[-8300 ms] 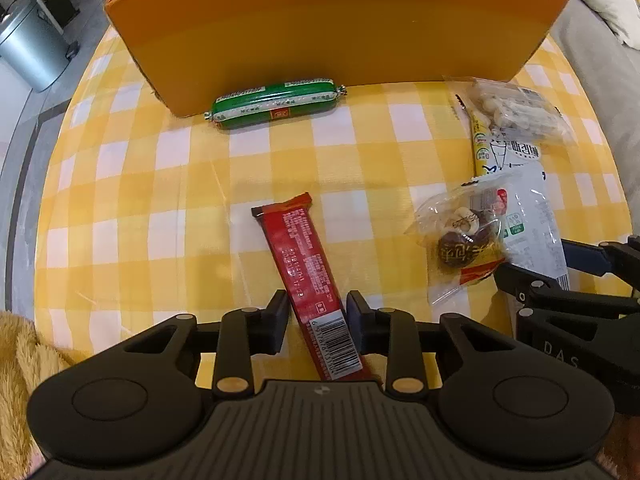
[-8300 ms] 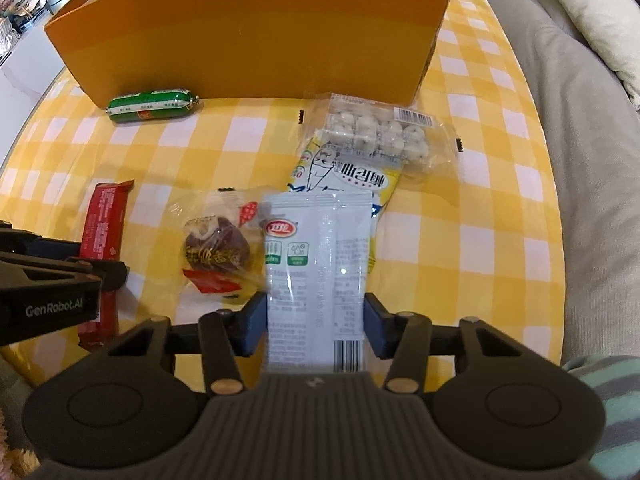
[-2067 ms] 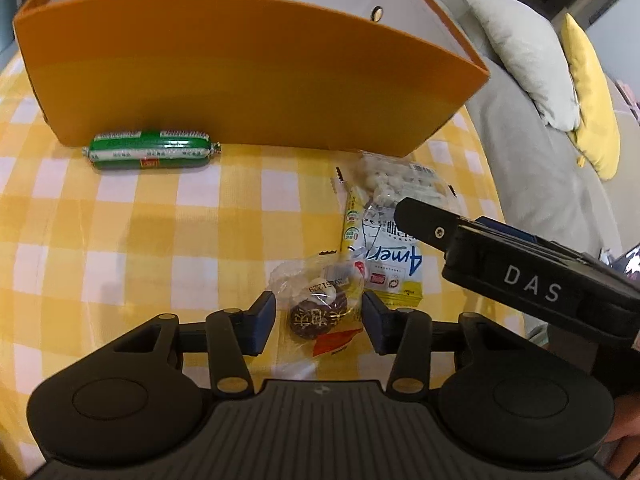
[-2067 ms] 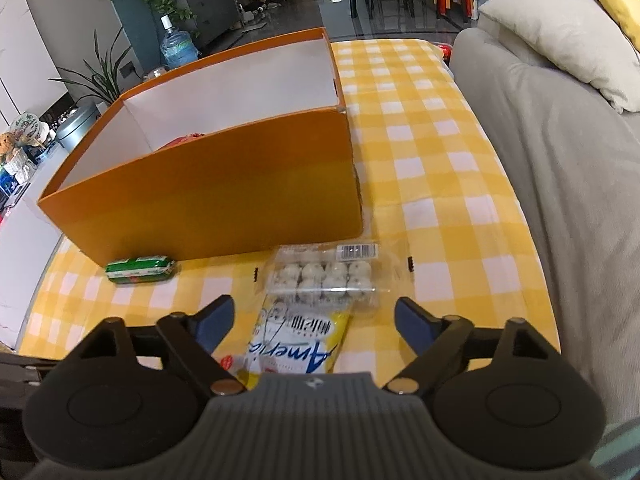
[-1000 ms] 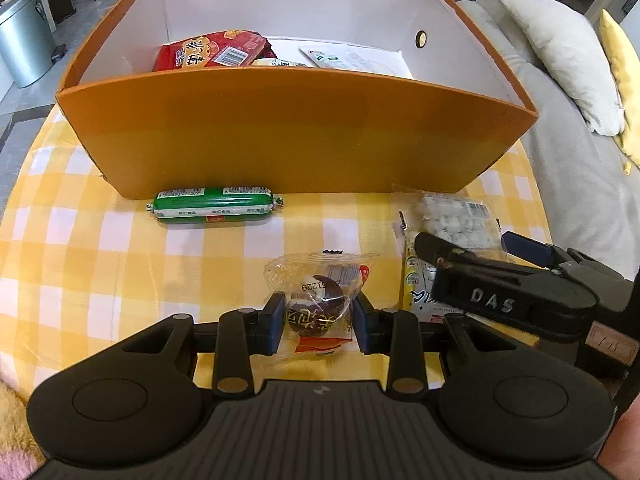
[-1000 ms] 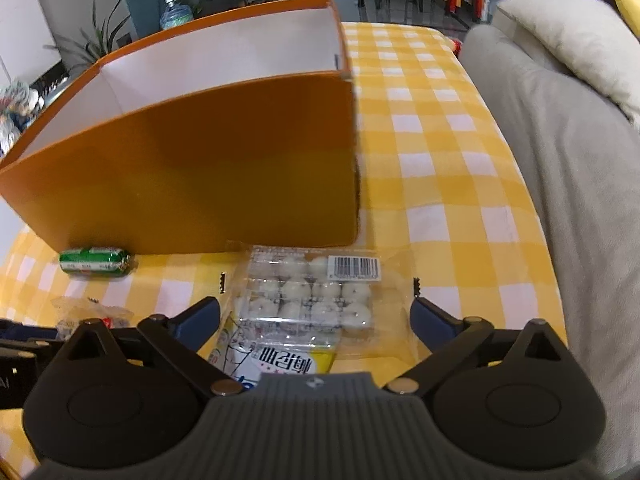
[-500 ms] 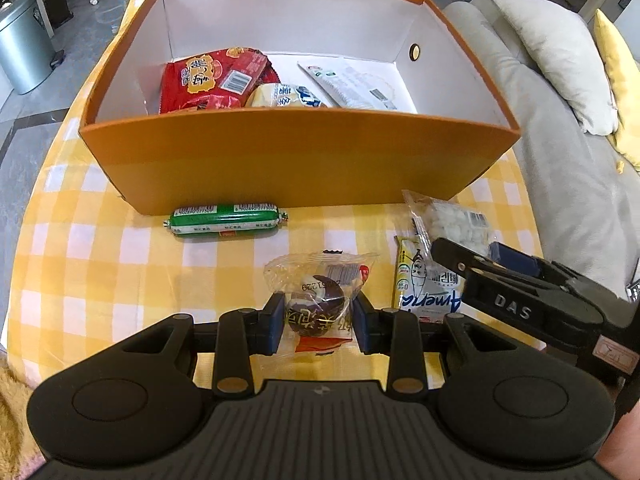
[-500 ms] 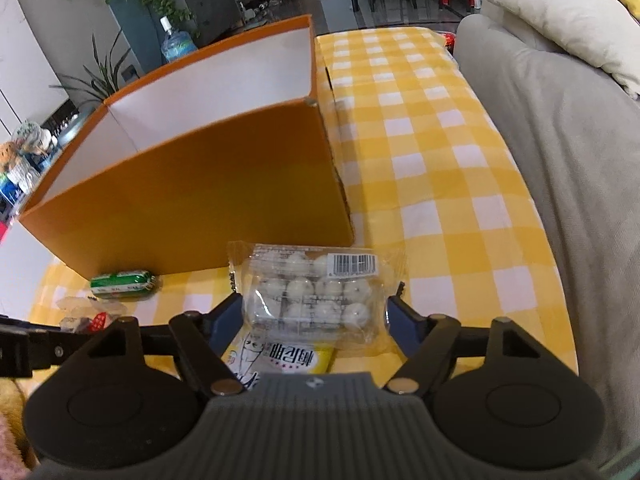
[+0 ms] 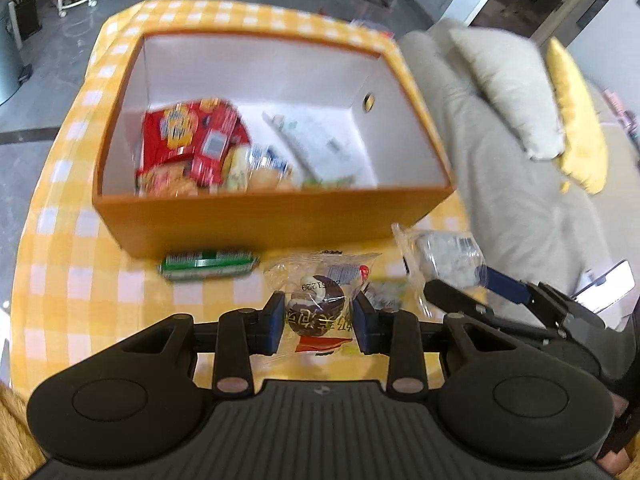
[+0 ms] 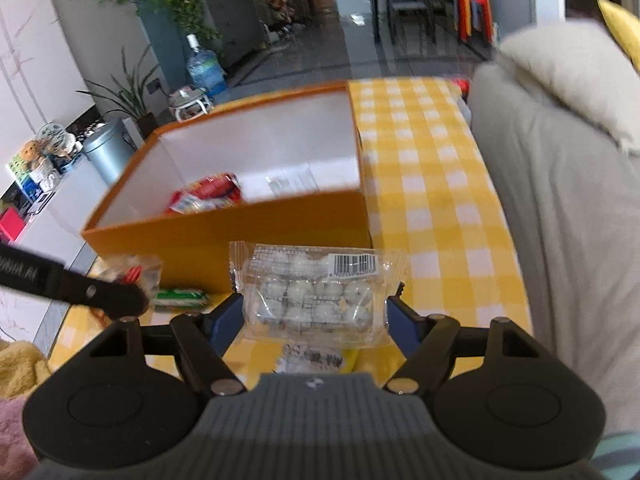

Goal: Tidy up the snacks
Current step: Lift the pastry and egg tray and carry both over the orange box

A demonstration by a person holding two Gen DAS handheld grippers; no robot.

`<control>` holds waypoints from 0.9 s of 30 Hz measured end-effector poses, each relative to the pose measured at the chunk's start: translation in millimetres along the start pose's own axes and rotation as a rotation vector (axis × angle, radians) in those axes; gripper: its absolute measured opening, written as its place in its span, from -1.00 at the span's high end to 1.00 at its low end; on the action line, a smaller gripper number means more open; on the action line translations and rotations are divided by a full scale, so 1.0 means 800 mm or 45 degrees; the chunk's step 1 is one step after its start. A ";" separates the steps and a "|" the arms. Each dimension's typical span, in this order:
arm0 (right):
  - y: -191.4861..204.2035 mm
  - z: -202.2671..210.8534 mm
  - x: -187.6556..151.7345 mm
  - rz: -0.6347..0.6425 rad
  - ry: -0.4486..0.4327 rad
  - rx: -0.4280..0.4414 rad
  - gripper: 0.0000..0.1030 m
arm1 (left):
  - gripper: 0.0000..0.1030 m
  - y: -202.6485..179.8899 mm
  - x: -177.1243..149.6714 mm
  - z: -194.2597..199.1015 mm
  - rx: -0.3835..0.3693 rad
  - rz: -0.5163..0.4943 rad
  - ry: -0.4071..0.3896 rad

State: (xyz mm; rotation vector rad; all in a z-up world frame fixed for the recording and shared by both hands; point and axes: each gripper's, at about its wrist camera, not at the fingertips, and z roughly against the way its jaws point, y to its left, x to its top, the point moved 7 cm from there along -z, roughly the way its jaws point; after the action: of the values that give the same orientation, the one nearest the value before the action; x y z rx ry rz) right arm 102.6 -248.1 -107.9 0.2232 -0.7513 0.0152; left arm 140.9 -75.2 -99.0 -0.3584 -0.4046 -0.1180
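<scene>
Yellow-and-white checked counter (image 9: 80, 280) with an open orange box (image 9: 272, 220), white inside, standing on it; grey sofa (image 10: 560, 200) with a pale cushion along its right side. Beyond, a tiled floor, potted plants, a blue water bottle and a metal bin.

Inside the box lay a red snack bag (image 9: 188, 140), several smaller wrapped snacks beside it, blurred, and a flat white packet (image 9: 316, 140) toward the right wall.

Left tongs (image 9: 318, 322) pinched a clear wrapper holding a round dark chocolate-coloured sweet (image 9: 318, 312), pads pressed against both sides, lifted clear of the counter in front of the box's near wall. Seen from the right wrist view as a black arm at lower left with the wrapper at its tip.

Right tongs (image 10: 314, 316) had just been closing and gripped a clear pack of small white balls (image 10: 312, 292) with a barcode at its top right corner, blue pads touching both ends, held up before the box's near right corner.

Left on the counter: a green sausage-shaped snack (image 9: 208, 264) lying against the box's front wall, and a yellow-and-white packet (image 10: 316, 360) directly under the right tongs, mostly hidden.
</scene>
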 end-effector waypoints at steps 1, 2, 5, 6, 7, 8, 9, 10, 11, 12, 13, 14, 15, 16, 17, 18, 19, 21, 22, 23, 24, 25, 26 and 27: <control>0.005 0.008 0.009 0.023 -0.016 0.005 -0.42 | 0.25 0.000 0.007 0.006 -0.013 0.004 -0.015; 0.008 0.014 0.016 0.044 -0.024 0.007 -0.42 | 0.25 0.001 0.014 0.011 -0.021 0.009 -0.026; 0.020 0.022 0.044 0.125 -0.033 0.000 -0.42 | 0.25 0.004 0.043 0.020 -0.030 0.020 -0.065; 0.024 0.021 0.055 0.155 -0.032 -0.004 -0.42 | 0.25 0.005 0.054 0.022 -0.027 0.019 -0.079; 0.026 0.018 0.066 0.178 -0.031 -0.006 -0.42 | 0.25 0.007 0.066 0.023 -0.021 0.017 -0.093; 0.028 0.016 0.076 0.196 -0.030 -0.007 -0.42 | 0.25 0.009 0.076 0.024 -0.015 0.010 -0.104; 0.031 0.012 0.086 0.215 -0.024 -0.004 -0.42 | 0.25 0.010 0.087 0.024 -0.009 -0.003 -0.113; 0.033 0.005 0.097 0.238 -0.012 -0.003 -0.42 | 0.25 0.012 0.097 0.023 -0.002 -0.010 -0.121; 0.037 -0.003 0.107 0.269 0.006 -0.003 -0.42 | 0.25 0.014 0.108 0.020 0.010 -0.015 -0.123; 0.039 -0.012 0.115 0.295 0.024 -0.005 -0.42 | 0.25 0.016 0.117 0.015 0.023 -0.025 -0.118; 0.042 -0.023 0.123 0.318 0.044 -0.010 -0.42 | 0.25 0.018 0.126 0.010 0.030 -0.034 -0.112; 0.045 -0.033 0.129 0.342 0.069 -0.011 -0.42 | 0.25 0.021 0.132 0.004 0.032 -0.038 -0.102; 0.049 -0.046 0.137 0.363 0.099 -0.014 -0.42 | 0.25 0.023 0.139 -0.003 0.031 -0.043 -0.083; 0.052 -0.057 0.141 0.378 0.123 -0.017 -0.42 | 0.25 0.024 0.144 -0.010 0.025 -0.042 -0.069; 0.055 -0.068 0.145 0.395 0.145 -0.017 -0.42 | 0.25 0.026 0.151 -0.017 0.024 -0.040 -0.058; 0.059 -0.080 0.149 0.421 0.166 -0.018 -0.42 | 0.25 0.027 0.156 -0.026 0.033 -0.054 -0.044; 0.062 -0.093 0.153 0.459 0.191 -0.023 -0.42 | 0.25 0.030 0.160 -0.033 0.046 -0.069 -0.032; 0.066 -0.118 0.155 0.524 0.243 -0.048 -0.42 | 0.25 0.033 0.169 -0.048 0.061 -0.082 0.000; 0.066 -0.130 0.156 0.557 0.275 -0.065 -0.42 | 0.25 0.033 0.174 -0.057 0.057 -0.089 0.022; 0.067 -0.140 0.155 0.580 0.303 -0.071 -0.42 | 0.25 0.034 0.177 -0.063 0.060 -0.093 0.038; 0.067 -0.149 0.154 0.599 0.330 -0.075 -0.42 | 0.25 0.034 0.179 -0.071 0.068 -0.102 0.060; 0.067 -0.158 0.154 0.611 0.357 -0.077 -0.42 | 0.25 0.033 0.181 -0.082 0.078 -0.116 0.089; 0.066 -0.168 0.154 0.614 0.381 -0.074 -0.42 | 0.25 0.033 0.181 -0.088 0.087 -0.132 0.102; 0.066 -0.174 0.153 0.620 0.406 -0.067 -0.41 | 0.25 0.031 0.183 -0.096 0.100 -0.156 0.114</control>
State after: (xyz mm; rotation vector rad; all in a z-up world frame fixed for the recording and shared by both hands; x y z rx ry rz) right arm 281.1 -175.9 -113.4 -0.0181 -0.4719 0.4820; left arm 306.9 -85.9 -113.4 -0.2502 -0.3414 -0.2365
